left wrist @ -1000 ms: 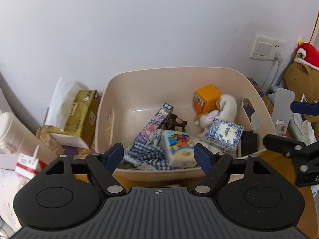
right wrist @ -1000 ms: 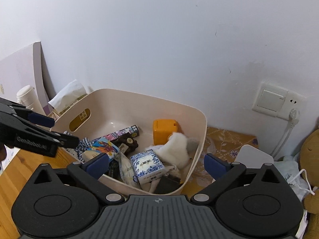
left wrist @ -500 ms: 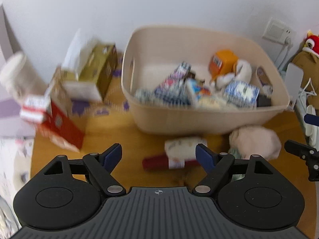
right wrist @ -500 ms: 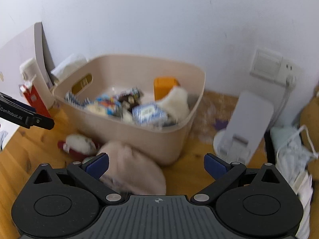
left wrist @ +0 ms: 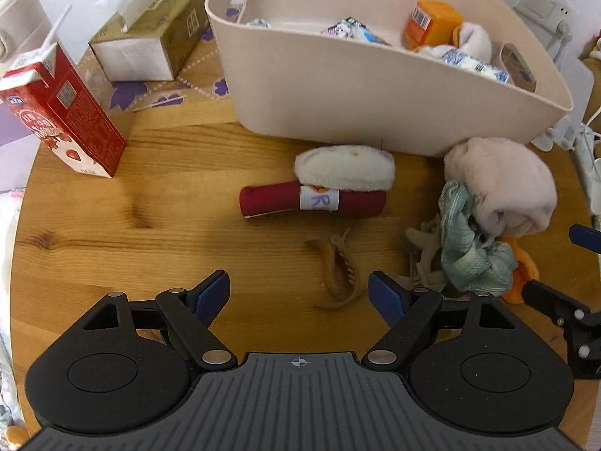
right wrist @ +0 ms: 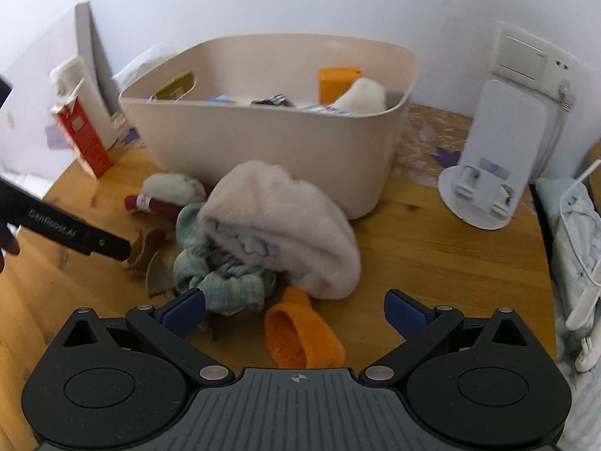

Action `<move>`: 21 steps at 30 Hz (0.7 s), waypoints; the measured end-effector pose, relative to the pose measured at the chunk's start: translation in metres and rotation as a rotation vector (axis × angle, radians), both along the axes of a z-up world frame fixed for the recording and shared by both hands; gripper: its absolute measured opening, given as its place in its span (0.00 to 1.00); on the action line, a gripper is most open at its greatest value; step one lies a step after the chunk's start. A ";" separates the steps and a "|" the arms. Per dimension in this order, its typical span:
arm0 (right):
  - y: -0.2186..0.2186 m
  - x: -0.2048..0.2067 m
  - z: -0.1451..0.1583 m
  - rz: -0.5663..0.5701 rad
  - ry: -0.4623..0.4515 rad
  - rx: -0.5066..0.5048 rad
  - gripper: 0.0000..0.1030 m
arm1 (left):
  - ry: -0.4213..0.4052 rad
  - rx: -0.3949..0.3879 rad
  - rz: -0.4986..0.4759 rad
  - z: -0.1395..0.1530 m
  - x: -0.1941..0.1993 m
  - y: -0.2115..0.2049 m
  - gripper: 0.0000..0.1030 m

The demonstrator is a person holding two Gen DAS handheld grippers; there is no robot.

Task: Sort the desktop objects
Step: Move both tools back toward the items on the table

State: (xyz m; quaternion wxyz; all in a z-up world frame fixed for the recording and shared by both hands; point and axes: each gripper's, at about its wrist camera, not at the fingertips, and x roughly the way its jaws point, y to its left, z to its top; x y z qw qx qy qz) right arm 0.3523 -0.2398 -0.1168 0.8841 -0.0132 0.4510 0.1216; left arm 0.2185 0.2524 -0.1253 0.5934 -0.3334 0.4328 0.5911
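Clutter waiting on the round wooden table (left wrist: 112, 225) sits in front of a beige plastic storage bin (left wrist: 375, 86) that fills the upper middle of both views. In the left wrist view, a dark red fabric roll with a white label band (left wrist: 313, 201) lies at centre frame, with a white fuzzy oval pad (left wrist: 343, 167) touching its upper edge, both just below the bin's front wall. Lower, at centre, a tan plastic claw hair clip (left wrist: 338, 270) lies on the wood between the spread blue pads of the left gripper (left wrist: 298, 293), which is released and holds nothing. To the right, a pale pink fluffy cloth bundle (right wrist: 285, 221) rests against a crumpled green-grey fabric (right wrist: 218, 267); in the right wrist view an orange knitted cuff (right wrist: 300, 334) lies at lower centre, between the wide-apart fingers of the right gripper (right wrist: 295, 312), also released and empty. Inside the bin an orange box (left wrist: 430, 24) and a white plush item (right wrist: 362, 96) show above the rim. At upper left of the left wrist view stand a red and white milk carton (left wrist: 64, 112) and a gold tissue box (left wrist: 157, 37). A white phone stand (right wrist: 496, 158) stands at the right of the right wrist view.
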 end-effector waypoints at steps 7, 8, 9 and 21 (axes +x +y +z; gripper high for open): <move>0.003 0.005 -0.006 0.010 0.001 -0.030 1.00 | -0.017 -0.008 0.020 -0.009 0.002 0.009 0.80; 0.003 0.006 -0.008 0.014 0.006 -0.036 0.99 | -0.020 -0.009 0.022 -0.010 0.002 0.010 0.80; 0.003 0.007 -0.011 0.021 0.016 -0.039 0.97 | -0.023 -0.011 0.022 -0.011 0.003 0.011 0.80; -0.004 0.008 -0.036 0.035 0.084 -0.078 0.78 | 0.000 -0.023 -0.027 -0.031 0.014 0.020 0.80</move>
